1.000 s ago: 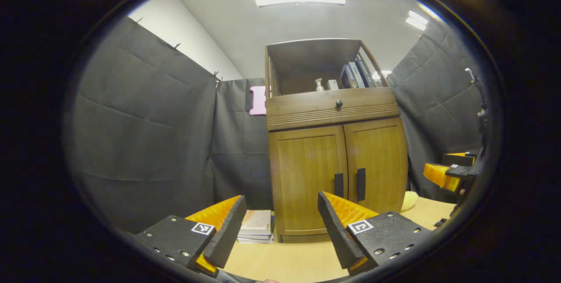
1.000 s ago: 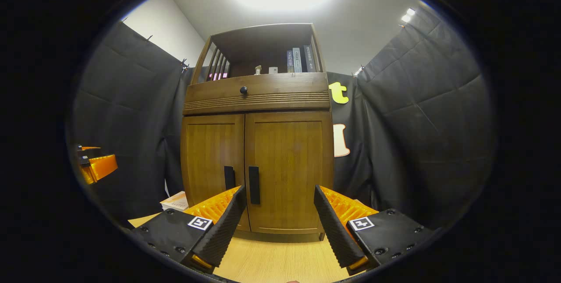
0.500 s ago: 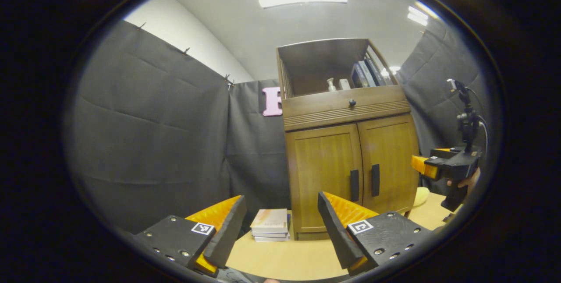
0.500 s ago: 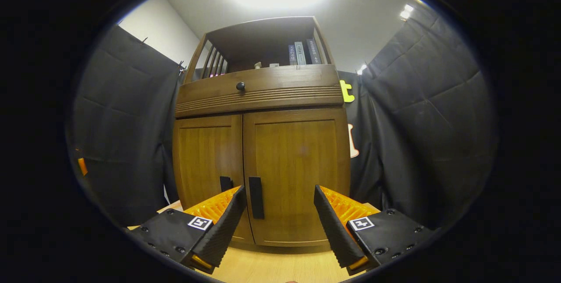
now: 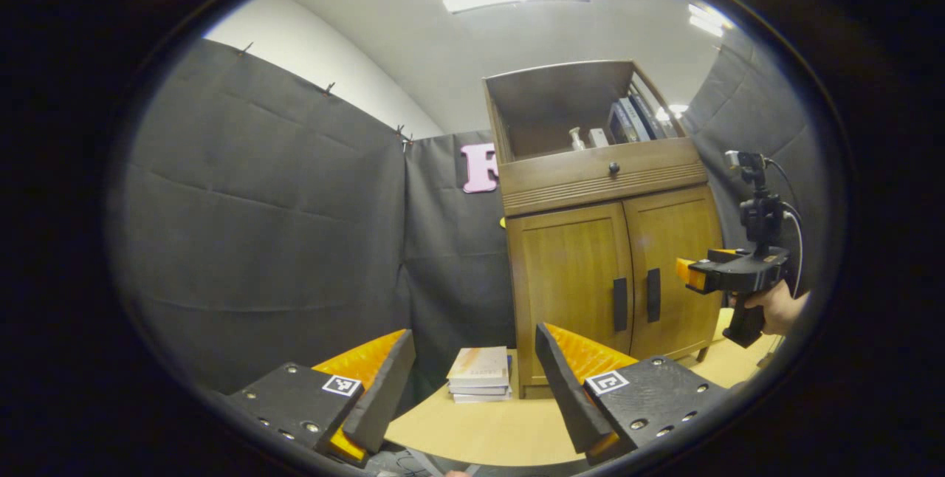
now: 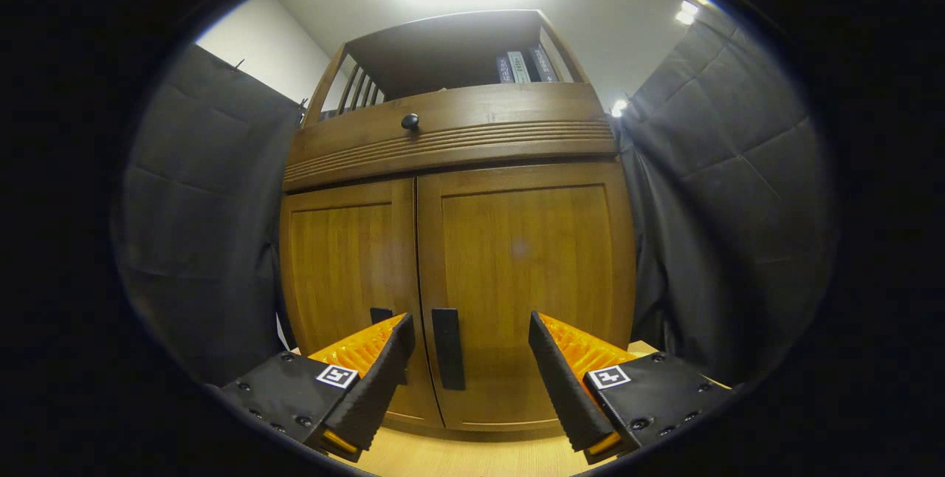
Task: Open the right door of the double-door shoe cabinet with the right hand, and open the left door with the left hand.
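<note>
A brown wooden shoe cabinet (image 5: 590, 182) stands on the light wooden table, both doors shut. In the right gripper view its right door (image 6: 528, 270) looms close, and the dark right handle (image 6: 448, 348) sits just left of the midpoint of my open right gripper (image 6: 469, 370). The left door (image 6: 343, 263) has its handle (image 6: 381, 314) partly hidden behind a finger. In the left gripper view my left gripper (image 5: 476, 381) is open, well back from the cabinet, with the left door (image 5: 572, 285) and its handle (image 5: 619, 303) ahead to the right. The right gripper (image 5: 727, 274), held by a hand, hovers before the right door (image 5: 675, 263).
A small stack of books (image 5: 480, 373) lies on the table (image 5: 480, 433) just left of the cabinet. A drawer with a round knob (image 6: 410, 121) sits above the doors, and books stand on the open top shelf (image 5: 627, 119). Black cloth walls enclose the booth.
My right gripper has closed in on the cabinet, whose doors now look much larger. My left gripper has drifted leftward, so the cabinet sits further right in its view. Both grippers stayed open.
</note>
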`<move>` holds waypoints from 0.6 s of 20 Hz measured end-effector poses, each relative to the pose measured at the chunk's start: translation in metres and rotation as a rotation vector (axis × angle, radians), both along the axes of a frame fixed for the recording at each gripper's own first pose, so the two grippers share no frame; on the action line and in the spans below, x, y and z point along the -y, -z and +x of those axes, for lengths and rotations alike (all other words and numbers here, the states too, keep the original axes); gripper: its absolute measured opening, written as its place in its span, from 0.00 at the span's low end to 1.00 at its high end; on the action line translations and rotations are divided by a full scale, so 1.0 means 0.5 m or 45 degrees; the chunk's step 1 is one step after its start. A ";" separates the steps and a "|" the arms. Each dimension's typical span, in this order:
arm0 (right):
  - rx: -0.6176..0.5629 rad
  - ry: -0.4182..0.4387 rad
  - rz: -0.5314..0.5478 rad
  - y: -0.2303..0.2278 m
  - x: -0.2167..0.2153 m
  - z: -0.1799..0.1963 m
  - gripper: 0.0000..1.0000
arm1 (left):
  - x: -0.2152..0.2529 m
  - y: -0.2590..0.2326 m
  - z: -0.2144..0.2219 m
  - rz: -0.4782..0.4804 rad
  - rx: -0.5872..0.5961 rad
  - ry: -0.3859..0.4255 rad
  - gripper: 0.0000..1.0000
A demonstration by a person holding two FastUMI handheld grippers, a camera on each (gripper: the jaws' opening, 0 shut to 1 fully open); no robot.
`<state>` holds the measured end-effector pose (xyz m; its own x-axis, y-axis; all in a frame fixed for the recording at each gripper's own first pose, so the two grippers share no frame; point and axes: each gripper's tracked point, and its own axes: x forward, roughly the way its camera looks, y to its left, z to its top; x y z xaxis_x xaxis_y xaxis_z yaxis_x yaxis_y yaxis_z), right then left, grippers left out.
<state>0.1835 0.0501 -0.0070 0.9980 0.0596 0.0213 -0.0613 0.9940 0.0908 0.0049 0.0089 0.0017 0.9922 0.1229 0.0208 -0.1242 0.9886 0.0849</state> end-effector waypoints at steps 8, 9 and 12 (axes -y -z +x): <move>-0.068 -0.040 -0.015 0.059 -0.043 0.107 0.96 | -0.011 0.003 0.005 0.011 -0.027 -0.081 0.96; -0.088 -0.043 -0.019 0.072 -0.048 0.118 0.96 | -0.013 0.004 0.005 0.014 -0.027 -0.091 0.96; -0.144 -0.039 -0.034 0.119 -0.053 0.144 0.98 | -0.016 0.004 0.004 0.023 -0.030 -0.113 0.96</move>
